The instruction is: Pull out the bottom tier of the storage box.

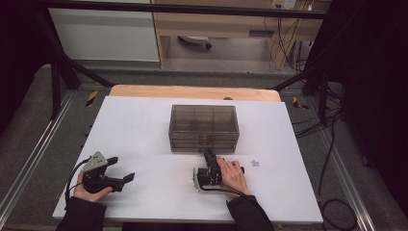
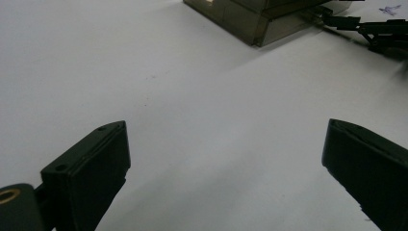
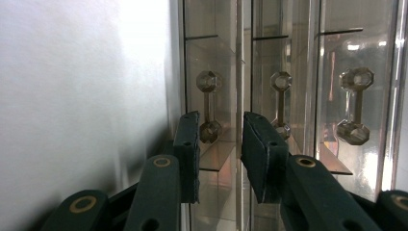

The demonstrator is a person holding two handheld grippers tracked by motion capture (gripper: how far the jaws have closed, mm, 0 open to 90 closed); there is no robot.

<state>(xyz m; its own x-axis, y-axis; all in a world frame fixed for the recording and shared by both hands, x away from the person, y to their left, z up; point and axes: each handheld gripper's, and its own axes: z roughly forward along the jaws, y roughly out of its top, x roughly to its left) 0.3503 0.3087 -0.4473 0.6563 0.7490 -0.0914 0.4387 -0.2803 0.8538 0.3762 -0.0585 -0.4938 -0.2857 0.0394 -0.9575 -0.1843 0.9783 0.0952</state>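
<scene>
Left fingers: the left gripper [image 1: 122, 182] stands wide open with nothing between its black fingers [image 2: 91, 168]; in the left gripper view only bare white surface lies in the gap.
Left hand pose: the left hand [image 1: 89, 191] rests low on the near left part of the bench, gripper lying about level and aimed toward the middle, its grey three-cornered plate [image 1: 96, 160] on top and a cable trailing off to the left.
Right fingers: the right gripper [image 3: 219, 137] has its fingers [image 3: 187, 154] brought fairly close together but still parted; they flank the near knob of a small clear dumbbell-shaped drawer handle [image 3: 209, 107], and the pads are not seen pressing on it, so it is released rather than clenched.
Right hand pose: the right hand [image 1: 233, 175] lies on the bench near the middle, its gripper turned on its side and pointing away at the drawer front, fingertips right at it.
Task thing: the smoky translucent plastic drawer box [image 1: 204, 127] sits at the middle of the bench, just beyond the right gripper; two more clear handles [image 3: 356, 107] show on its front.
Bench: a white sheet [image 1: 144, 125] covers it, with a wooden edge [image 1: 192, 91] at the far side.
Writing: a small bluish mark [image 1: 255, 163] lies right of the right hand, too small to read.
</scene>
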